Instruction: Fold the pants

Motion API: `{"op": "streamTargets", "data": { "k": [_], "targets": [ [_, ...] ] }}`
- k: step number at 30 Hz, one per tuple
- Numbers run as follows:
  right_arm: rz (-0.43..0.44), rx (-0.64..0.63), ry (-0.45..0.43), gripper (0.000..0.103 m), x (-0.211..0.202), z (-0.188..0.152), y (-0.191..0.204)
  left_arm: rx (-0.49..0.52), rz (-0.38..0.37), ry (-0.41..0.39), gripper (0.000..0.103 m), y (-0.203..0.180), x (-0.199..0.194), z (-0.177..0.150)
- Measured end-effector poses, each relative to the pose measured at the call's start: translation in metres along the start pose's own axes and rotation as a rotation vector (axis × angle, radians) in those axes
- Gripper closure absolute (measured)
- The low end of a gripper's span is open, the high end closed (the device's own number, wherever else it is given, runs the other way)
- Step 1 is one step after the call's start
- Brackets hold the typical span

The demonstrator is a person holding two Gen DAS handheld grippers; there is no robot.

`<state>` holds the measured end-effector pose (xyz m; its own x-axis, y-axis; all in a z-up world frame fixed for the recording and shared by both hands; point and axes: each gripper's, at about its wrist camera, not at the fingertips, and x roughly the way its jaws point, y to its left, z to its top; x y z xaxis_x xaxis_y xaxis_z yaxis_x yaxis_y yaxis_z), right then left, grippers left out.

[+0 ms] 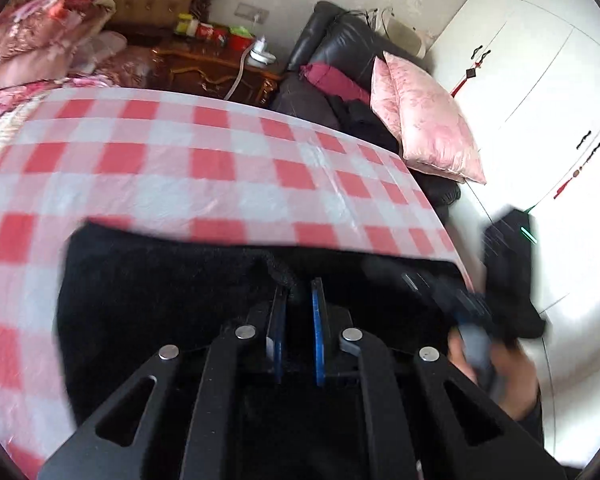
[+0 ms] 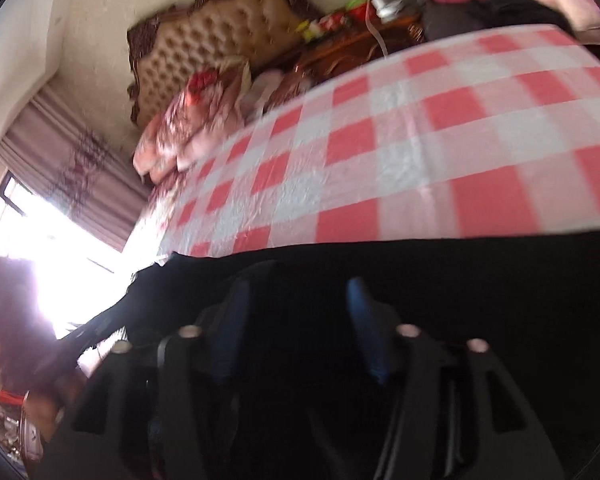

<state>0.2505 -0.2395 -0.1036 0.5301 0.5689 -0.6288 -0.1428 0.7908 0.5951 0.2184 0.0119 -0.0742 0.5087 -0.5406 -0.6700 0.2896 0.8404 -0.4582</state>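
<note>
My left gripper [image 1: 298, 300] has its blue pads drawn close together with a ridge of the black pants [image 1: 172, 280] pinched between them; the fabric bunches up just ahead of the fingertips. The pants lie on the near part of the red-and-white checked bedspread [image 1: 204, 160], spread wide and flat, their lower portion cut off under the gripper's arms. At the right edge of the left view, my right gripper [image 1: 452, 292] shows only as a dark smear (motion blur eats most of it), with a hand [image 1: 496, 368] behind it half hidden by its handle. From its own camera the right gripper [image 2: 300, 300] has its jaws standing apart over the pants [image 2: 480, 280], but black on black and blur make it hard to tell whether the pads touch the cloth. Beyond the bed, a tufted headboard [image 2: 220, 36] and a pink pillow [image 1: 432, 120] are visible
</note>
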Motion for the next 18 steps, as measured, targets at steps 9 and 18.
{"op": "streamTargets", "data": {
  "k": [9,18],
  "targets": [
    [0.016,0.017,0.004,0.034,-0.034,-0.029,-0.005,-0.113,-0.159,-0.083,0.037,-0.009,0.0,-0.003],
    [0.028,-0.045,0.106,0.027,0.017,-0.014,0.031,0.249,0.148,-0.201,0.063,-0.059,-0.074,-0.146]
  ]
}}
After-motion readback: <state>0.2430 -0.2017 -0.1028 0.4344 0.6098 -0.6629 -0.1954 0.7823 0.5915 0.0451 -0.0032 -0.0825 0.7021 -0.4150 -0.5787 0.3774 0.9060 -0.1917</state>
